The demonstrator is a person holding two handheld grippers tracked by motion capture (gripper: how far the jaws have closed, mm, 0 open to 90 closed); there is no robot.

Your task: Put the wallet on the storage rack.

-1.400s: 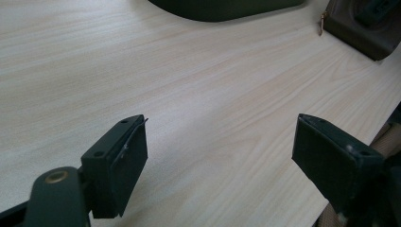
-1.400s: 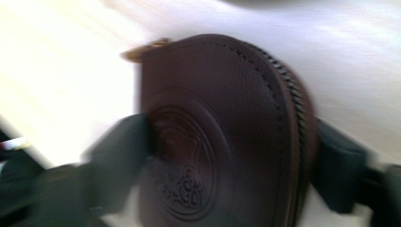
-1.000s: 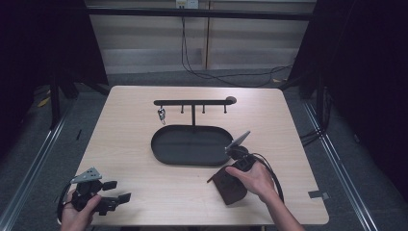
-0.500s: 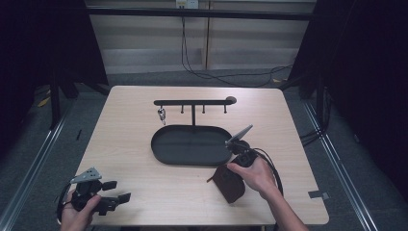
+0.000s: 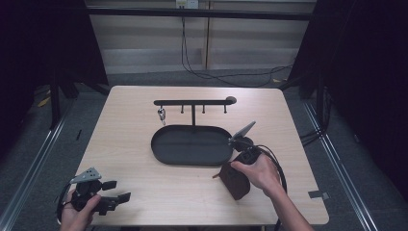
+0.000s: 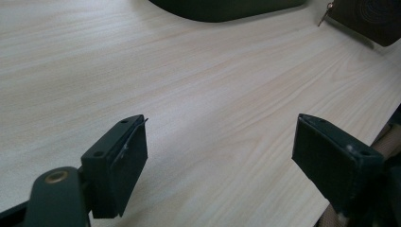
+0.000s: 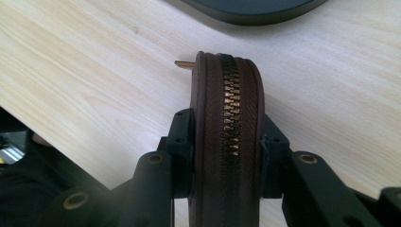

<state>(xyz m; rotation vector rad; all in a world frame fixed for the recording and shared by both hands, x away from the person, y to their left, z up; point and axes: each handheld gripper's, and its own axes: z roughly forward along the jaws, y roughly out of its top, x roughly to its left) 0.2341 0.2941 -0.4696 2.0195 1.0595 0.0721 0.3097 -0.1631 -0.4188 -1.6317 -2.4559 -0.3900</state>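
Right gripper view: your right gripper is pinching the brown zipped pouch near the worktop's front right; it could be slipping if you loosen. Your left gripper is idling, jaws spread.

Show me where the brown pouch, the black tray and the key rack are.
pouch (image 7: 227, 118): right gripper view, zipper edge.
tray (image 5: 192, 145): high view, bare floor.
rack (image 5: 192, 102): high view, top bar.
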